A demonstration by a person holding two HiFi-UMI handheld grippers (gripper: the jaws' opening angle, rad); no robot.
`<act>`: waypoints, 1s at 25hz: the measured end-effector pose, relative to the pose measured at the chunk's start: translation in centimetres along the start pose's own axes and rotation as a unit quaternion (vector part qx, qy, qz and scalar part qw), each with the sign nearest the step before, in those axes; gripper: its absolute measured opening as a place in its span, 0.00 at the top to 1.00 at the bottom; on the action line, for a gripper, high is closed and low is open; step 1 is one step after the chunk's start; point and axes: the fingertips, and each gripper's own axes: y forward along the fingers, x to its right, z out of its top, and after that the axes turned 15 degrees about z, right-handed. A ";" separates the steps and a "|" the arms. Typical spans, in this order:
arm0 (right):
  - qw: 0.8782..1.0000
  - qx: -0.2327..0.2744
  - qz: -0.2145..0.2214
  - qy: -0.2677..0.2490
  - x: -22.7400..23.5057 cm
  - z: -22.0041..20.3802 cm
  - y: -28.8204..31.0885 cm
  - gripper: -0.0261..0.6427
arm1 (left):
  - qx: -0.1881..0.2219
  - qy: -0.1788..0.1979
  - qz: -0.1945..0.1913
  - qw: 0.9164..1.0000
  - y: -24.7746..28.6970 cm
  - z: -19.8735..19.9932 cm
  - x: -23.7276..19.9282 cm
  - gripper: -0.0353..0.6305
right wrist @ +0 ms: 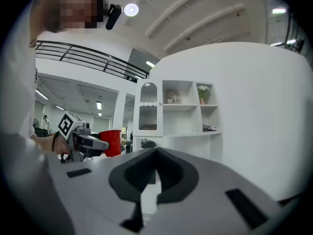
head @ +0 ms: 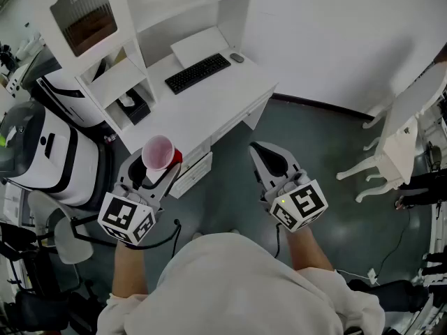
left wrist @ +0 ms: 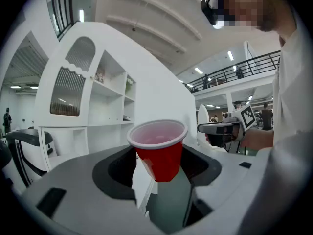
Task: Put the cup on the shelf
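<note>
Setting: a mock home-office corner set up inside a large test hall. White tabletop [head: 230, 100] carries a keyboard [head: 198, 72] and mouse [head: 237, 58], with a white shelf unit [head: 167, 9] above it. Ornate white chair [head: 401, 131] stands apart on a bare grey-green floor [head: 328, 173]. Background: railed mezzanine [left wrist: 254, 65] with people on it, strip lights [left wrist: 230, 56], high beamed ceiling [left wrist: 146, 18]. White-and-black machine [head: 49, 152] stands beside the furniture.

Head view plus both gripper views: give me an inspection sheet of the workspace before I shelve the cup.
Surface: white desk.
Job's things: red cup upright, held off the desk; shelf unit above the desk.
Clutter: keyboard, mouse, tissue box in a low compartment.
Grippers: left gripper shut on the red cup; right gripper shut, empty.
Cables: black cable trailing from the left gripper.
Surroundings: white chair right, white machine left.
</note>
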 end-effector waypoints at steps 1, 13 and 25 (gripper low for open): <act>1.000 0.000 0.000 0.000 0.0 0.0 0.0 0.96 | 0.000 0.000 0.000 1.000 0.0 0.0 0.0 0.53; 1.000 0.004 0.009 0.001 0.5 -0.2 -0.7 0.95 | -0.004 0.001 0.009 1.000 0.6 0.2 0.8 0.53; 0.999 -0.002 0.034 0.002 2.6 -0.6 -4.4 0.95 | 0.001 -0.002 0.040 0.999 1.5 0.7 4.0 0.53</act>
